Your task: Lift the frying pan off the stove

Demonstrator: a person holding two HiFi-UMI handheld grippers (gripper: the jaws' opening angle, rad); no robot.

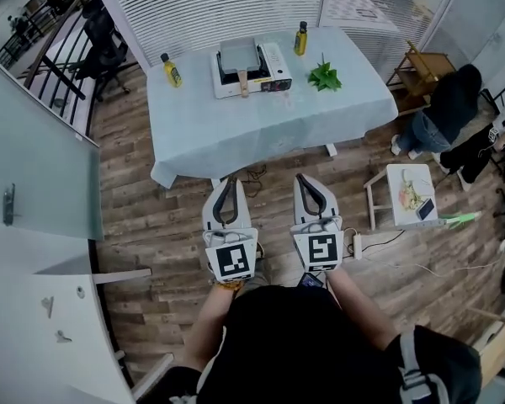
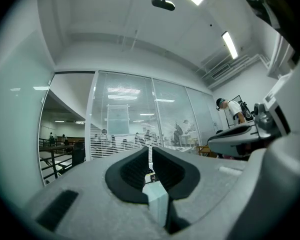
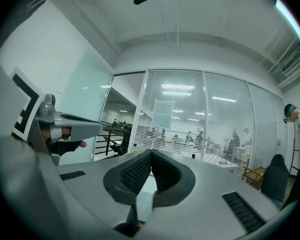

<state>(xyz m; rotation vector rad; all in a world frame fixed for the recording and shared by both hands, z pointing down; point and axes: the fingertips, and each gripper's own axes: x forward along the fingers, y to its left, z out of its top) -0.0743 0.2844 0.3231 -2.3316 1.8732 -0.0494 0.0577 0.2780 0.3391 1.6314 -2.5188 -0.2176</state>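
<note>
Head view shows left gripper (image 1: 228,180), right gripper (image 1: 302,178) closed, far from frying pan (image 1: 238,55).

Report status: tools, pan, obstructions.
Left tool, right tool shut, empty, short of the table. Frying pan on the stove, handle toward us. Near bottle, far bottle, greens beside stove, clear of handle.

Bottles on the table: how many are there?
2. The left bottle stands near the table's left edge. The far bottle stands right of the stove, near the far edge. None looks hidden.
</note>
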